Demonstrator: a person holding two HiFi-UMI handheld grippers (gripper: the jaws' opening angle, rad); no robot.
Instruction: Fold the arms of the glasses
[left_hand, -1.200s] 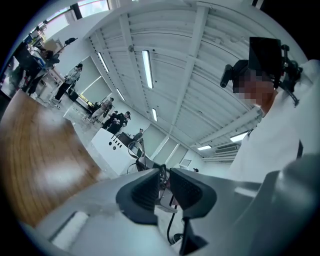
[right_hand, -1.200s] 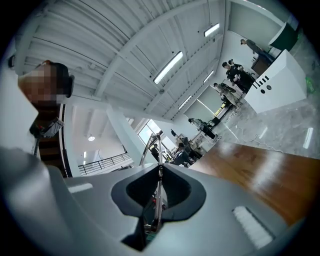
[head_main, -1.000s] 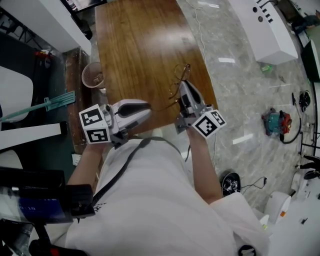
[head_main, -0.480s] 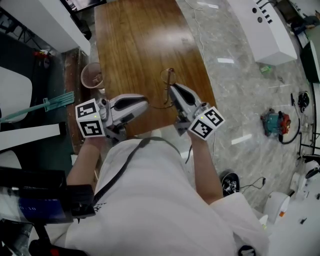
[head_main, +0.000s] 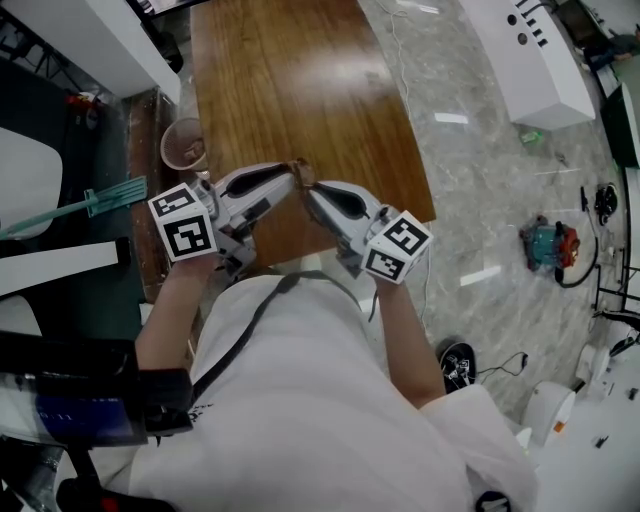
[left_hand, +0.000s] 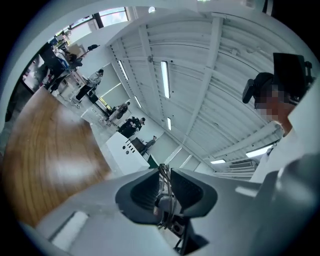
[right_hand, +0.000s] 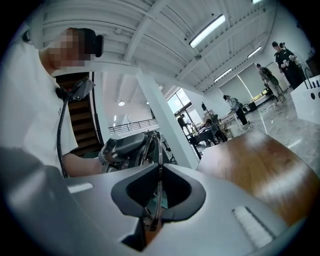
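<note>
- Pinching the glasses (right_hand: 159, 149): right gripper (right_hand: 160, 171), jaws clenched on the thin wire frame.
- Left gripper (left_hand: 166, 176): jaws slightly apart, just been opening, glasses wire between them.
- Glasses: held aloft between both gripper tips, over the table's (head_main: 280, 70) near edge.

Both forearms reach forward from the body to the near edge of the table (head_main: 290, 80), and the two grippers meet tip to tip above that edge. The right gripper (head_main: 312, 192) is clamped on the glasses (right_hand: 150, 145). The left gripper (head_main: 290, 175) has just been opening its jaws; they stand slightly apart, with the glasses' wire between them.
</note>
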